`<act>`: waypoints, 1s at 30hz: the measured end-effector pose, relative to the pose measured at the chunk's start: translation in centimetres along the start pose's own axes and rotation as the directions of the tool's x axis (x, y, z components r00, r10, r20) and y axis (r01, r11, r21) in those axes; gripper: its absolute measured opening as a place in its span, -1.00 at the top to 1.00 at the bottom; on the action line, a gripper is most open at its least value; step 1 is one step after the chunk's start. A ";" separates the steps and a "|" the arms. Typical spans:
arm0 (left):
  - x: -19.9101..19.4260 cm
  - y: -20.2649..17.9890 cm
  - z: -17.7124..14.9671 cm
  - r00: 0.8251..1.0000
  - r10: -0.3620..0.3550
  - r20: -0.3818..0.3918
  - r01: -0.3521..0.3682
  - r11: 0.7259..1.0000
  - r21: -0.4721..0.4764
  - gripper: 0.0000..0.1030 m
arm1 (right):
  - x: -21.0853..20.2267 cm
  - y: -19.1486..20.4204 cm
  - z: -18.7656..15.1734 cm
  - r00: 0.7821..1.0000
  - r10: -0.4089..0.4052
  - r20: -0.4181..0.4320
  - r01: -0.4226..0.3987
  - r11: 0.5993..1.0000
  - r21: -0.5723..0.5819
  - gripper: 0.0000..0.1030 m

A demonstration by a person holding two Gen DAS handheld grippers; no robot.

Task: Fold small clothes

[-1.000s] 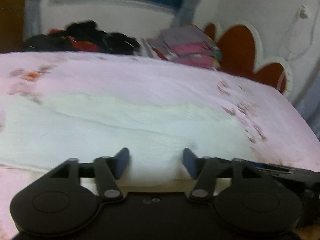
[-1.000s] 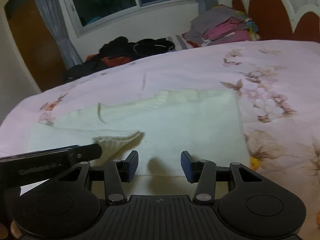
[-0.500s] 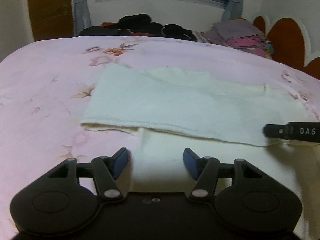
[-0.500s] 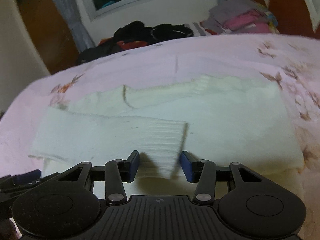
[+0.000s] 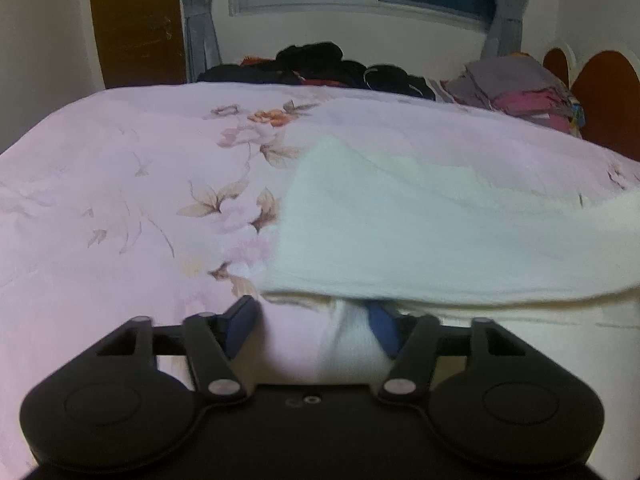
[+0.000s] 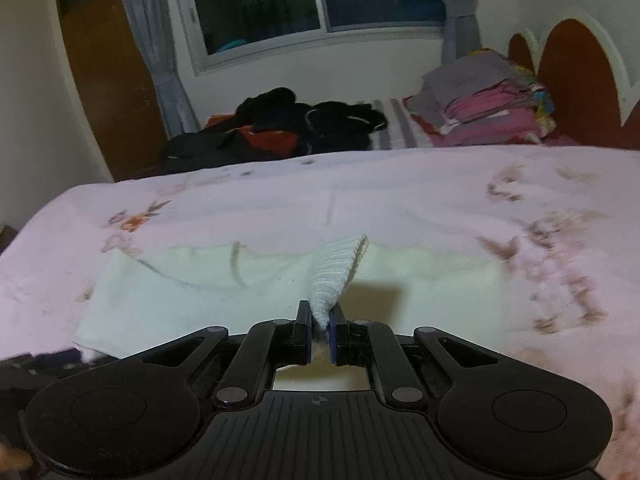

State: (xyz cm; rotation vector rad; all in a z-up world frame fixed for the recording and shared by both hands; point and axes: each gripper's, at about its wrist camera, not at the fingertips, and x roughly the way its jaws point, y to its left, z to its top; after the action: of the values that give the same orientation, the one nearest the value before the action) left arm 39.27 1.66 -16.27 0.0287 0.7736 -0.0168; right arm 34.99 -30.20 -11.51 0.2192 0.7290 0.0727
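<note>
The left hand-held gripper gapes at the cream sweater edge, ready to pinch; that sweater lies on the pink bed. The right hand-held gripper clamps its ribbed cuff, lifted for folding.

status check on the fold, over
Right tongs shut on ribbed cuff. Left tongs open at cream sweater edge. Nothing in the way on the bedspread.

Right gripper: jaws nearly together, pinching a ribbed knit edge of the cream garment, which stands up between the blue pads. Left gripper: jaws wide apart, low, its right pad partly under a cloth fold.
</note>
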 end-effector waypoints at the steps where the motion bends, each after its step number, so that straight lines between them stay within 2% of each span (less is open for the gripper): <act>1: -0.1 0.0 0.0 1.000 -0.005 0.010 0.005 1.000 0.000 0.11 | 0.1 -0.7 -0.1 1.000 -0.011 -0.012 0.011 1.000 0.006 0.86; 2: -0.2 0.0 0.0 1.000 -0.010 0.017 0.010 1.000 0.004 0.18 | 0.3 -1.5 -0.3 0.999 -0.019 -0.027 0.019 1.000 0.019 0.85; 4: -0.5 -0.2 -0.1 0.999 -0.018 0.038 0.018 1.000 0.019 0.47 | 0.9 -3.0 -0.9 0.998 -0.027 -0.059 0.030 0.998 0.049 0.85; 7: -0.8 -0.4 -0.3 0.998 -0.030 0.051 0.028 0.999 0.038 0.68 | 1.5 -4.6 -1.7 0.995 -0.048 -0.089 0.055 0.995 0.083 0.85; 10: -1.1 -0.7 -0.4 0.997 -0.030 0.067 0.026 0.998 0.057 0.79 | 2.0 -5.7 -2.4 0.991 -0.071 -0.111 0.082 0.992 0.099 0.85; 17: -1.1 -0.5 -0.5 0.998 -0.032 0.058 0.027 0.996 0.086 0.79 | 2.6 -6.2 -3.3 0.983 -0.120 -0.136 0.132 0.988 0.081 0.85; 20: -1.5 -0.1 -0.1 0.998 -0.039 0.048 0.036 0.996 0.077 0.82 | 1.9 -6.5 -3.3 0.978 -0.170 -0.119 0.180 0.980 0.082 0.85; 22: -1.5 0.1 0.1 0.999 -0.050 0.019 0.049 0.996 0.075 0.82 | 1.9 -7.1 -3.7 0.980 -0.144 -0.134 0.160 0.980 0.118 0.85; 24: -1.9 0.6 0.5 0.997 -0.080 -0.003 0.080 0.996 0.041 0.71 | 1.2 -7.4 -3.6 0.984 -0.131 -0.118 0.146 0.980 0.137 0.85; 27: -3.3 1.3 1.0 0.994 -0.107 0.009 0.107 0.994 0.014 0.57 | 0.1 -7.7 -3.0 0.988 -0.142 -0.065 0.151 0.975 0.162 0.84; 30: -4.0 1.3 1.6 0.992 -0.125 0.021 0.125 0.992 0.006 0.55 | 0.3 -7.7 -2.5 0.989 -0.136 -0.055 0.143 0.976 0.165 0.84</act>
State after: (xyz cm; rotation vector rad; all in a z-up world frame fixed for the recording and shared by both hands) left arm 37.57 2.94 -12.24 -0.0151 0.7533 -0.1381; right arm 33.47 -37.25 -15.28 0.3281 0.7931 -0.1191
